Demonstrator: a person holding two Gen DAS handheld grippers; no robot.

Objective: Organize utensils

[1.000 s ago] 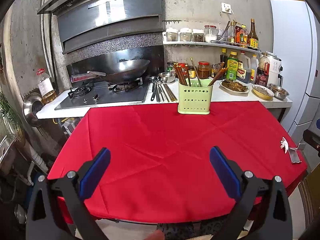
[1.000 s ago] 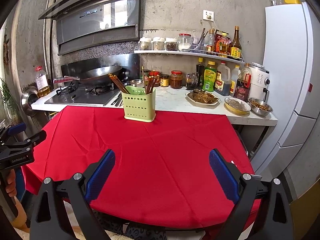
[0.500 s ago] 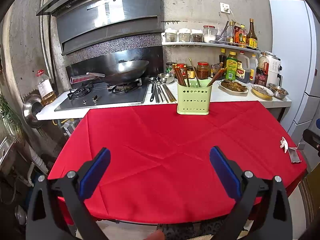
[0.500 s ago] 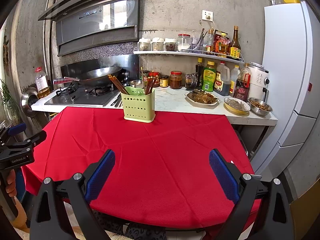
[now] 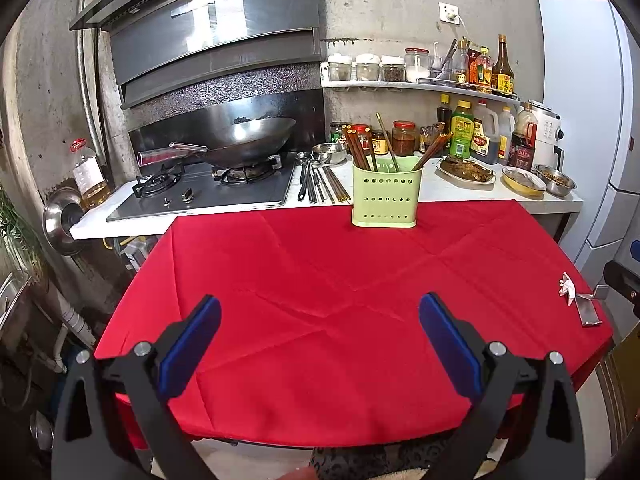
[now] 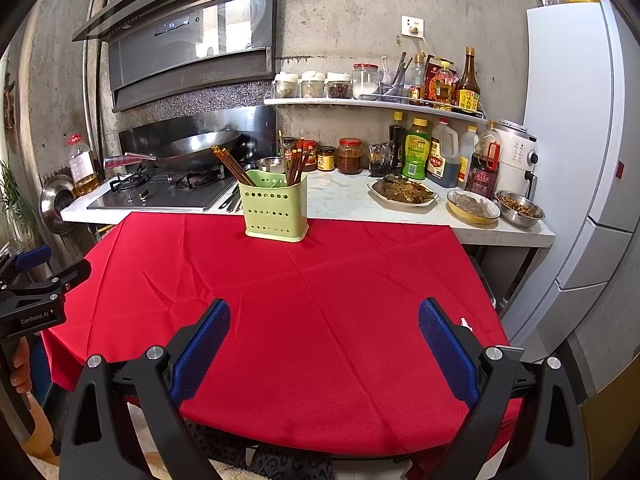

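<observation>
Everything here I place against the green caddy (image 5: 384, 194), which stands upright at the far edge of the red cloth (image 5: 340, 300), hard against the counter (image 5: 460, 192). Far left of it a steel lid (image 5: 62, 220) hangs off the counter end, with an oil jug (image 5: 90, 176) just above. Nearer the caddy sits the gas hob (image 5: 208, 192), and a wok (image 5: 248, 138) rests on its right burner under the range hood (image 5: 208, 36). Just left of the caddy, loose utensils (image 5: 320, 186) lie on the counter: dark ladles and metal chopsticks side by side. Inside the caddy, brown chopsticks (image 5: 358, 148) lean left and right. Behind it are jars, and above them a shelf (image 5: 420, 86) of spice pots and bottles. Right of the caddy come a plate of food (image 5: 466, 170), two bowls, sauce bottles and a white fridge (image 5: 588, 120).

My left gripper (image 5: 320, 344) hangs over the near edge of the cloth, jaws spread wide, holding nothing. My right gripper (image 6: 324, 350) does likewise, wide apart and empty. A scrap of paper (image 5: 568, 284) and a metal clip (image 5: 588, 312) lie on the cloth's right corner, well apart from the caddy.
</observation>
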